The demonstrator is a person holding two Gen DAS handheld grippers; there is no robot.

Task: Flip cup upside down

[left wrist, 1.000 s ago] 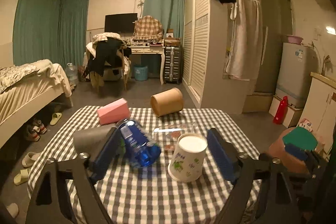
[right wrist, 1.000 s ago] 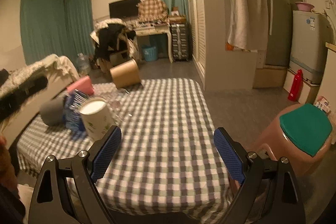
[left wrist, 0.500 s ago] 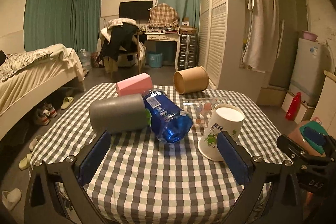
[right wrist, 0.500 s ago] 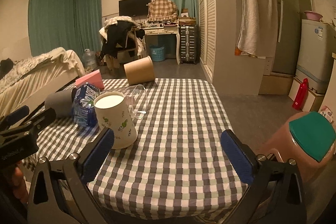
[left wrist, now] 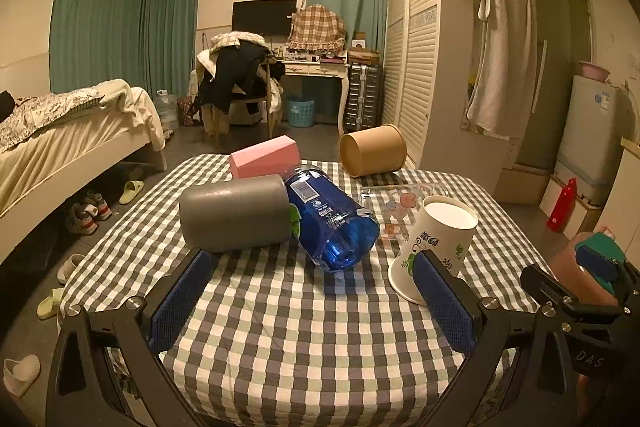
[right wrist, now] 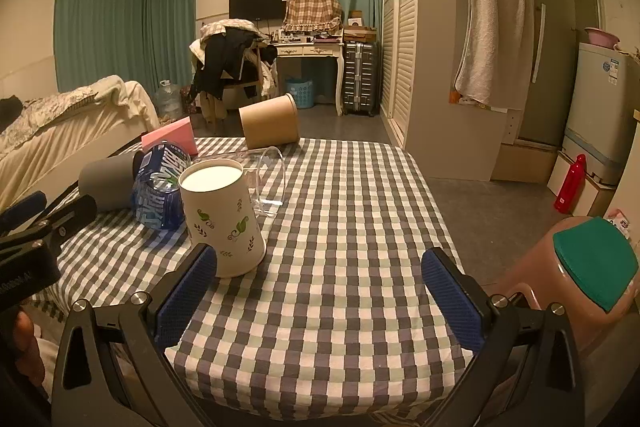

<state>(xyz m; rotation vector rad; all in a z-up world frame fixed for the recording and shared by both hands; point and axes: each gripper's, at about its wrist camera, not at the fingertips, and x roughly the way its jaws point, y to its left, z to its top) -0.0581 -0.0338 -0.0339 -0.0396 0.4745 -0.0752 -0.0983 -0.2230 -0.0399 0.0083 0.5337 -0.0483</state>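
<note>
A white paper cup with green leaf prints (left wrist: pixel 434 245) stands rim-down on the checked tablecloth, its white base facing up; it also shows in the right wrist view (right wrist: pixel 220 215). My left gripper (left wrist: pixel 314 297) is open and empty, held back from the cup, its right finger (left wrist: pixel 444 303) just in front of the cup's rim. My right gripper (right wrist: pixel 320 301) is open and empty, to the right of and nearer than the cup, its left finger (right wrist: pixel 186 291) close to the cup's rim.
A grey cylinder (left wrist: pixel 236 217), a blue water bottle (left wrist: pixel 332 217), a pink block (left wrist: pixel 264 161), a brown paper tub (left wrist: pixel 374 155) and a clear glass mug (right wrist: pixel 266 183) lie on the table (right wrist: pixel 352 227). A pink stool with a green seat (right wrist: pixel 588 263) stands right.
Both grippers have pulled back from the cup toward the near table edge. The cup stays rim-down where it was.
</note>
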